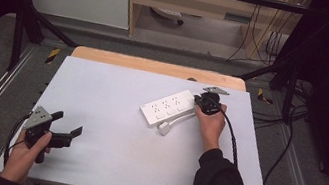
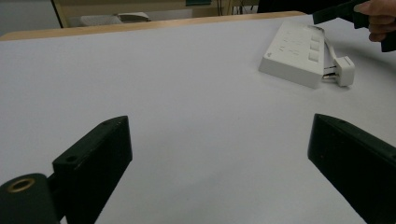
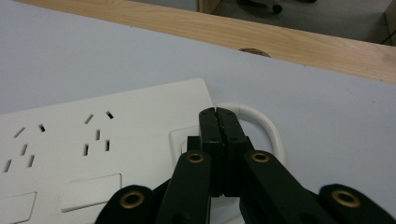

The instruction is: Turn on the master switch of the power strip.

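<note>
Grey table (image 1: 107, 149): right gripper (image 3: 218, 116) jaws closed together over power strip (image 3: 93, 149), switch beneath hidden; left gripper (image 1: 67, 127) spread wide, empty.

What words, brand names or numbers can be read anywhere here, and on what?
None can be read.
White plastic power strip: only socket slots and blank switches; a tiny mark on its corner in the left gripper view is too small to read.
Grey three-cornered plate on the left gripper: bare holes, no text.
Yellow-and-black hazard tape on the frame: stripes, no words.
</note>
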